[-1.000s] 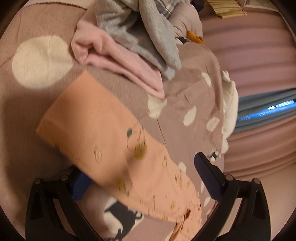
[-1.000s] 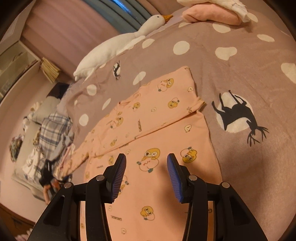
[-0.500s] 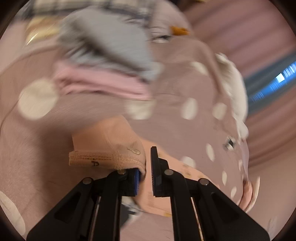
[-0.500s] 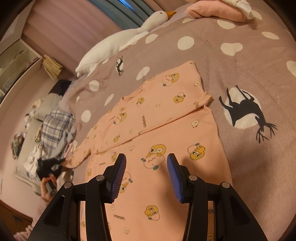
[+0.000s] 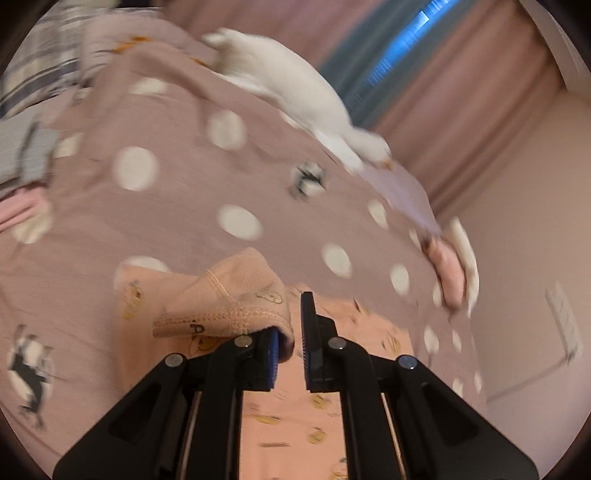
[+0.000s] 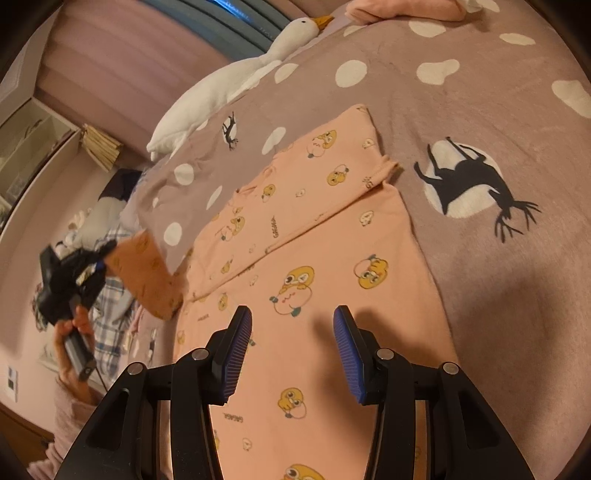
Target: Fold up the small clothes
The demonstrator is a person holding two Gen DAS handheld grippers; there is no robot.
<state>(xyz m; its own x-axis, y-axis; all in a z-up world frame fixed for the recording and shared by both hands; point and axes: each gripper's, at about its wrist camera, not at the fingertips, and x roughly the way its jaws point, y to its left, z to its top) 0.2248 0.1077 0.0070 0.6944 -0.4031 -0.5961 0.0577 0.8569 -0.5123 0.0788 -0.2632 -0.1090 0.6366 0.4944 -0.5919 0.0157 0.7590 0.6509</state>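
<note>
A peach child's top with yellow duck prints [image 6: 317,280] lies flat on the mauve dotted blanket [image 6: 480,110], one sleeve folded across its chest. My left gripper [image 5: 290,343] is shut on the cuff of the other sleeve [image 5: 236,299] and holds it lifted above the top's body. In the right wrist view the left gripper [image 6: 74,280] shows at the far left with that sleeve [image 6: 147,273] hanging from it. My right gripper [image 6: 291,354] is open and empty, low over the top's lower half.
A white goose plush [image 6: 229,88] lies along the blanket's far edge by the curtains. A heap of grey, plaid and pink clothes [image 5: 22,155] sits at the blanket's left end. A folded pink garment [image 6: 402,9] lies at the far corner.
My left gripper closed on the sleeve cuff, lifted it and swung it over the top's body. The right gripper dropped slightly closer to the top and stayed open.
</note>
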